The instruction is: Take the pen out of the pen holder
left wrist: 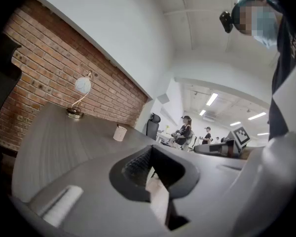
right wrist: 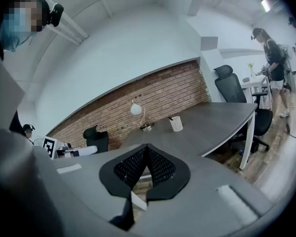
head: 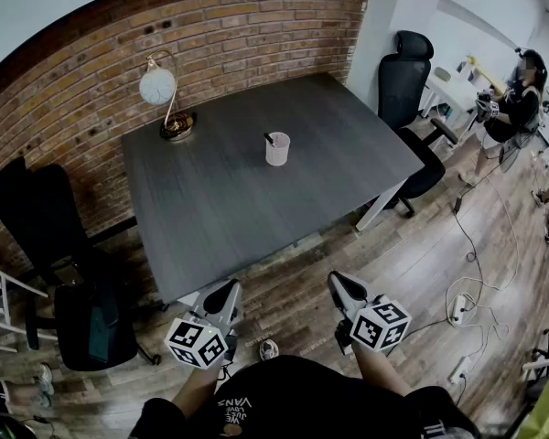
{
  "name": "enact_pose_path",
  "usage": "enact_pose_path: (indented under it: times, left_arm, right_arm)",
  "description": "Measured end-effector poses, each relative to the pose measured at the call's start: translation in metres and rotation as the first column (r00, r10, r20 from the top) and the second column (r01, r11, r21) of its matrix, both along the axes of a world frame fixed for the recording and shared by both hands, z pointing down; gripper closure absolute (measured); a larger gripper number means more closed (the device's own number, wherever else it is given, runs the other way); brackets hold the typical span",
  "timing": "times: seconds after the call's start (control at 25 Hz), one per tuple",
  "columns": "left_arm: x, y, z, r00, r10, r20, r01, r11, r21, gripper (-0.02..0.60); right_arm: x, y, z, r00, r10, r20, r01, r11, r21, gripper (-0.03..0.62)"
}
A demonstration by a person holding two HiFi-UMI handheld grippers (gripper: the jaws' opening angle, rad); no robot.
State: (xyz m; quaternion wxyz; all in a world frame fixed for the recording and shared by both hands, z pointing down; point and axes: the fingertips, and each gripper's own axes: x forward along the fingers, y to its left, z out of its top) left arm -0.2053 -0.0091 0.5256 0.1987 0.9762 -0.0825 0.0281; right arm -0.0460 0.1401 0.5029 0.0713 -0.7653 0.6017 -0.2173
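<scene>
A white pen holder stands near the middle of the dark grey table, with a dark pen sticking out of its top. Both grippers hang over the wood floor, short of the table's front edge and far from the holder. My left gripper and right gripper are both shut with nothing in them. In the left gripper view the holder is small and distant beyond the closed left gripper. In the right gripper view the holder and pen sit far past the closed right gripper.
A globe lamp stands at the table's back left by the brick wall. Black chairs sit at the left and a black office chair at the right. Cables and a power strip lie on the floor. A person is at another desk.
</scene>
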Motion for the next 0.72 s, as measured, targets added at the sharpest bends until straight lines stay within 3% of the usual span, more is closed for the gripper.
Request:
enact_pose_path:
  times: [0.44, 0.72]
  left_arm:
    - [-0.03, 0.043, 0.002, 1.0, -0.015, 0.007, 0.015, 1.0, -0.003, 0.529]
    - [-0.012, 0.043, 0.002, 1.0, -0.022, -0.002, 0.022, 1.0, 0.008, 0.529]
  right_arm:
    - [-0.03, 0.043, 0.007, 1.0, 0.012, 0.025, -0.012, 1.0, -0.005, 0.594]
    - [-0.016, 0.038, 0.004, 1.0, -0.011, 0.003, 0.01, 0.998, 0.058, 0.592]
